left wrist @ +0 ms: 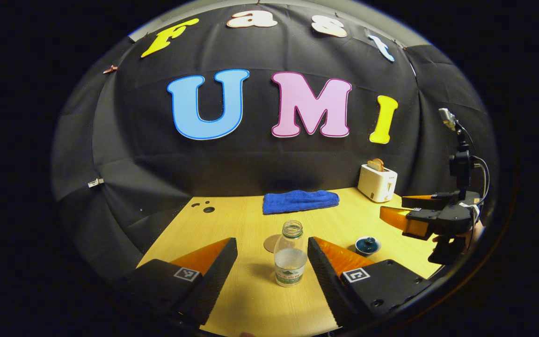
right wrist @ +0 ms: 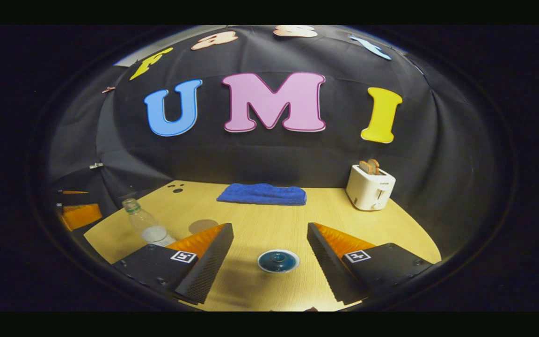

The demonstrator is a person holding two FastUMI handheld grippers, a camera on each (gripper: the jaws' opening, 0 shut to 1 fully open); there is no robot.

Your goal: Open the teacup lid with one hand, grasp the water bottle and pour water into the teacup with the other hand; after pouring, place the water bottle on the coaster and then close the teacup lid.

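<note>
Setup stage, nothing grasped yet, lid on, no pour done.

Left gripper (left wrist: 272,255): jaws spread wide, holding nothing. The water bottle (left wrist: 290,253) stands upright on the table (left wrist: 251,299), cap off, partly filled, dead centre between the 2 fingers and a bit ahead of the tips, touching neither. Its long axis is vertical, so it sits crosswise to the closing line; a straight push forward then a squeeze on the body looks like enough. The coaster (left wrist: 271,243), a flat brown disc, lies just behind the bottle on its left side, partly hidden by it.

Right gripper (right wrist: 270,245): jaws also wide open, empty. The teacup (right wrist: 278,260) with its lid (right wrist: 278,257) closed sits between and slightly beyond the fingertips, centred, no contact. The knob points up, so the grasp needs a drop onto the knob from above, judging by the angle. In the left gripper view the right gripper hovers above the table to the right of the cup, fingers pointing left.

Split is clear: left is nearer the bottle, right is nearer the cup. Bottle and cup are near each other but apart, cup on the bottle's right.

Clutter at the back, well away: blue towel (left wrist: 300,201), white toaster (left wrist: 377,183) with toast in it.

Risk: an open bottle tips easily if a finger clips it on approach.
</note>
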